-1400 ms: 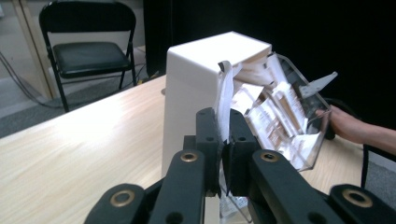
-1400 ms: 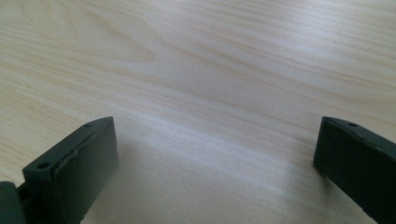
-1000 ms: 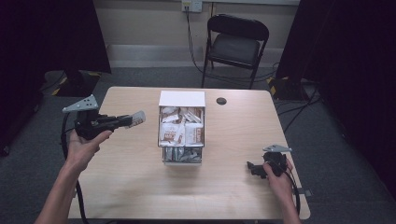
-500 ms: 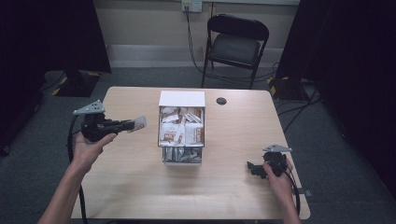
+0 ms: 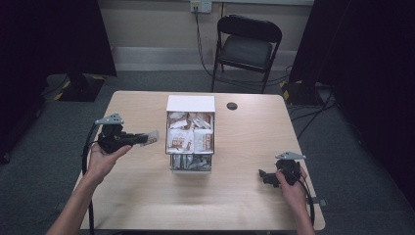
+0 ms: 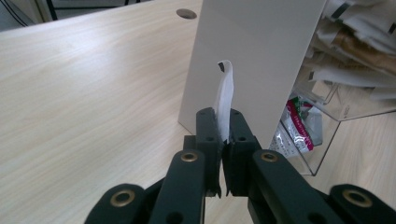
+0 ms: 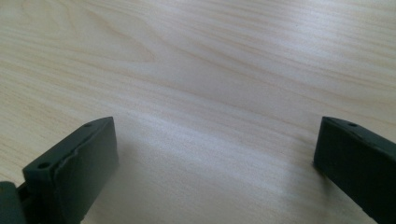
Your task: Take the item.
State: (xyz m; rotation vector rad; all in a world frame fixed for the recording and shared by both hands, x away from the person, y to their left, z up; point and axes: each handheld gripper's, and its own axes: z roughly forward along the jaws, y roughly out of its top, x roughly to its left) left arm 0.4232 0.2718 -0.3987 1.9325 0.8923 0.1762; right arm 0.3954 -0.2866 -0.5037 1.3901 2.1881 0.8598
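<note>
Your left gripper [image 6: 223, 140] pinches a thin white packet [image 6: 223, 100] (possibly a sachet) just left of the clear box [image 5: 190, 142]; your right gripper [image 7: 215, 154], well right, gapes empty.

Pale wood-grain desk [image 5: 244, 147]; white-sided clear box [image 5: 190, 104]; brown-and-white packets [image 5: 190, 138] inside, one perhaps red-and-green [image 6: 299, 128]; white packet [image 6: 224, 100] between black jaws; black chair [image 5: 247, 46].
</note>
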